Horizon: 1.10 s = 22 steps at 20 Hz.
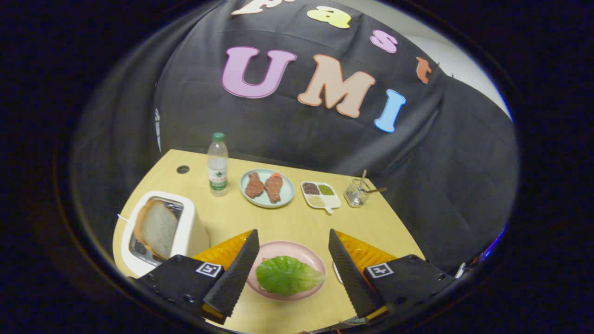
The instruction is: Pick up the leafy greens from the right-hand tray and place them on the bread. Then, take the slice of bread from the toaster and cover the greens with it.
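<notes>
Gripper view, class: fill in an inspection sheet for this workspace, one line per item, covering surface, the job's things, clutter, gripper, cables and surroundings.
Surface: light wooden table with a round hole near its far corner.
Job's things: lettuce leaf lying on a pink plate between the fingers; bread slice standing in the white toaster beside them.
Clutter: water bottle, blue plate with two meat pieces, divided dish of grains, glass jar with sticks, all beyond the fingers.
Gripper: gripper open, fingers either side of the pink plate, holding nothing.
Cables: thin white cord behind the toaster.
Surroundings: black cloth wall.
</notes>
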Tool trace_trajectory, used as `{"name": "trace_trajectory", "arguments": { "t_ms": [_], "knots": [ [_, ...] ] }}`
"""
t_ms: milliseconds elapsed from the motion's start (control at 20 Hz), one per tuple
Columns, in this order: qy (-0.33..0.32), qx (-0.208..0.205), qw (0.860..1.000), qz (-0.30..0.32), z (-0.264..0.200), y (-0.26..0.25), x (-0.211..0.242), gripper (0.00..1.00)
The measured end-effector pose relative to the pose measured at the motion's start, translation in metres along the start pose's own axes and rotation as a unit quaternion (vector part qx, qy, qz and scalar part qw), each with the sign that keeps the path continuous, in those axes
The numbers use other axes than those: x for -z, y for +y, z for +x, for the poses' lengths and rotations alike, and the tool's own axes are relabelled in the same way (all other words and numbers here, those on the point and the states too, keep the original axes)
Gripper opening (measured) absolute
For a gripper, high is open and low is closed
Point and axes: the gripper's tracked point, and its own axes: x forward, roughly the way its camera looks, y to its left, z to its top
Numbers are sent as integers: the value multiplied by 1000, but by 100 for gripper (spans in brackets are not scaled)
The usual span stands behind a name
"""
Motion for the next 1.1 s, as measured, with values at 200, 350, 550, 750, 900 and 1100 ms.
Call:
{"name": "trace_trajectory", "arguments": {
  "t_ms": [200, 350, 550, 750, 900, 1100],
  "knots": [
    [5, -53, 998, 20, -20, 73, -34, 97],
    [37, -92, 993, 59, -28, 121, -34, 98],
    [115, -110, 985, 59, -26, 162, -1, 99],
    [162, -109, 980, 38, -18, 180, 21, 90],
    [195, -105, 975, 15, -10, 186, 39, 82],
    [227, -120, 966, 28, -6, 195, 48, 44]
  ]
}}
